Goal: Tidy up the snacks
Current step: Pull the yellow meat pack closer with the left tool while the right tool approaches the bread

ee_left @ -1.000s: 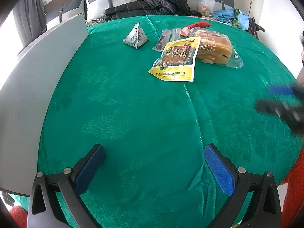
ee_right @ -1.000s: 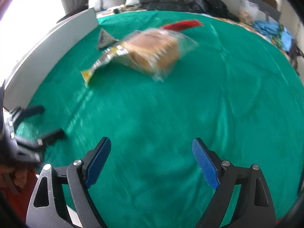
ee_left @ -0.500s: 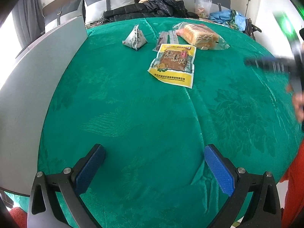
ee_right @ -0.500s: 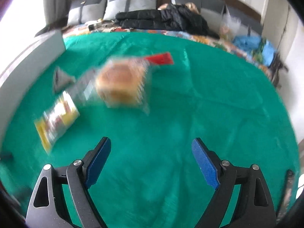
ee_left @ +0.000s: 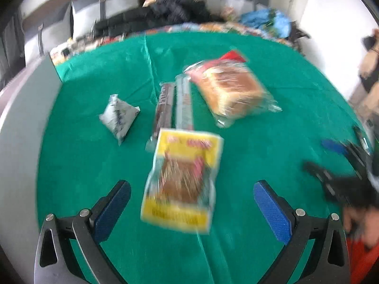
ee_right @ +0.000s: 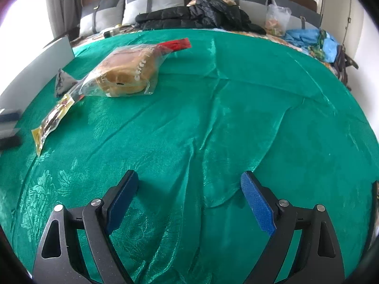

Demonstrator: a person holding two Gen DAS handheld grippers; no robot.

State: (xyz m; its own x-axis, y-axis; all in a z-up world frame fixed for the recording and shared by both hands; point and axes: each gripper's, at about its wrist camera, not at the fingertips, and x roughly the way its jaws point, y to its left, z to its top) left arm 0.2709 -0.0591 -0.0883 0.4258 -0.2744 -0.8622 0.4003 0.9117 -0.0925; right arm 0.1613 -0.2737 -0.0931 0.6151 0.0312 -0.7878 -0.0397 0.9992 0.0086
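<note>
In the left wrist view, the left gripper (ee_left: pixel 191 203) has its blue-padded fingers spread wide with nothing between the pads; the near end of a yellow snack packet (ee_left: pixel 182 179) lies flat on the green tablecloth (ee_left: pixel 83 165) in the gap between them. Beyond it lie two narrow stick packs (ee_left: pixel 174 105) side by side, a small silver pyramid-shaped pouch (ee_left: pixel 118 116) to their left, and a bagged bread loaf (ee_left: pixel 233 88) to their right with a red wrapper (ee_left: pixel 233 55) behind it. This view is motion-blurred, so the print on the packets cannot be read. At its right edge the right gripper (ee_left: pixel 331 158) appears as a dark smear; its opening is hard to judge there. The right wrist view is sharp and shows the right gripper (ee_right: pixel 189 201) spread wide over bare cloth, holding nothing. Here the bread loaf (ee_right: pixel 128 73) hides the stick packs, the pyramid pouch (ee_right: pixel 62 80) is partly covered, and the yellow packet (ee_right: pixel 53 120) is seen edge-on. A black jacket (ee_right: pixel 201 15) lies past the table.
</note>
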